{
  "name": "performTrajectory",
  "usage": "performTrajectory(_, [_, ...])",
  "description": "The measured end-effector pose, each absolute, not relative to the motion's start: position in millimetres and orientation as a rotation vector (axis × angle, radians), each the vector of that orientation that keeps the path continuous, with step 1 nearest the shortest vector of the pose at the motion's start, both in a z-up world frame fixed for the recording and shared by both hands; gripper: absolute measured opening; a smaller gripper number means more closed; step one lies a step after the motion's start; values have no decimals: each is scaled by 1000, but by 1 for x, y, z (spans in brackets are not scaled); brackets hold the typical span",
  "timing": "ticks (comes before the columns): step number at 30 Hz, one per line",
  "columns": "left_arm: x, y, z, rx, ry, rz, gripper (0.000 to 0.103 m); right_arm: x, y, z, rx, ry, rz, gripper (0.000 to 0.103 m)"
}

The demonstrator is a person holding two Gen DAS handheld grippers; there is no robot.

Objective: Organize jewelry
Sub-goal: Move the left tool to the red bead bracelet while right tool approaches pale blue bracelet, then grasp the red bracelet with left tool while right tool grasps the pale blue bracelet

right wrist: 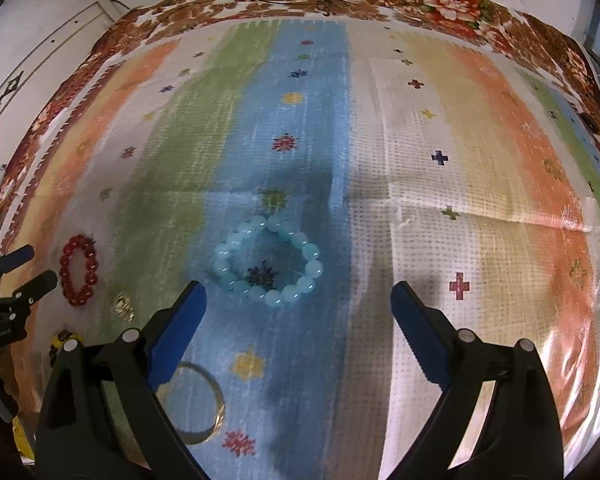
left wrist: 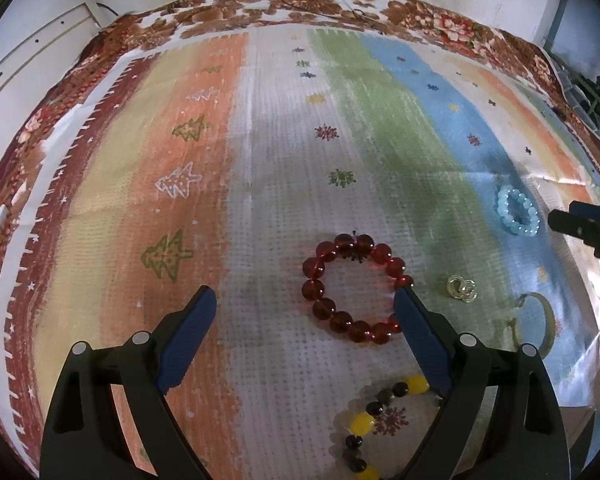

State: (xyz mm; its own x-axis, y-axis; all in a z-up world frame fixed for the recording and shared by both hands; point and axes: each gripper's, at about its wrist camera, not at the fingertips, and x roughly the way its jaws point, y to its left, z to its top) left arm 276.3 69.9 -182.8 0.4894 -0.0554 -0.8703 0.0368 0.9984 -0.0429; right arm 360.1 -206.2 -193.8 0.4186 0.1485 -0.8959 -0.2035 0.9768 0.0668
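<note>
**A:** Nearest the lens: left claw [left wrist: 305, 295], spread wide and empty, hovering over mixed beads [left wrist: 362, 424]. Red bracelet [left wrist: 380, 254] just past the tips, touching neither finger as far as can be told.

**B:** And right claw [right wrist: 298, 292]?

**A:** Equally wide, gripping nothing. Poised over blue bracelet [right wrist: 236, 240], with bangle [right wrist: 220, 408] partly hidden under its left finger.

**B:** Progress, then?

**A:** Seems barely begun. Five pieces lying loose on mat [right wrist: 460, 120], all in the near part. Rings [left wrist: 462, 288] sitting between red bracelet and bangle, apart from both. No box, tray or stand anywhere in view, so hard to judge where to sort. Probably grouping by kind or lining up on the cloth.

**B:** Room to work?

**A:** Plenty ahead: far half of mat bare up to the floral border. Near edge hidden below the claws. Creased, glossy patch toward the right side, and clutter beyond that edge. Worth minding the gap between claws too, close enough to show in each other's view.
</note>
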Motion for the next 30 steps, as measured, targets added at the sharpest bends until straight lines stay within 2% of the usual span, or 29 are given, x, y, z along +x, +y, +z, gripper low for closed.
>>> performTrajectory(18, [291, 71, -203, 21, 1094, -55, 89, 382, -200, -222, -111, 1138, 190, 90])
performTrajectory(20, [292, 69, -206, 31, 1096, -55, 88, 383, -201, -226, -108, 1145, 186, 84])
performTrajectory(27, [293, 66, -212, 64, 1085, -50, 87, 384, -196, -232, -152, 1137, 170, 75])
performTrajectory(29, [291, 64, -212, 80, 1076, -55, 85, 382, -194, -231, -173, 1129, 166, 63])
performTrajectory(30, [291, 64, -212, 81, 1075, -61, 83, 381, -193, -231, -176, 1126, 165, 61])
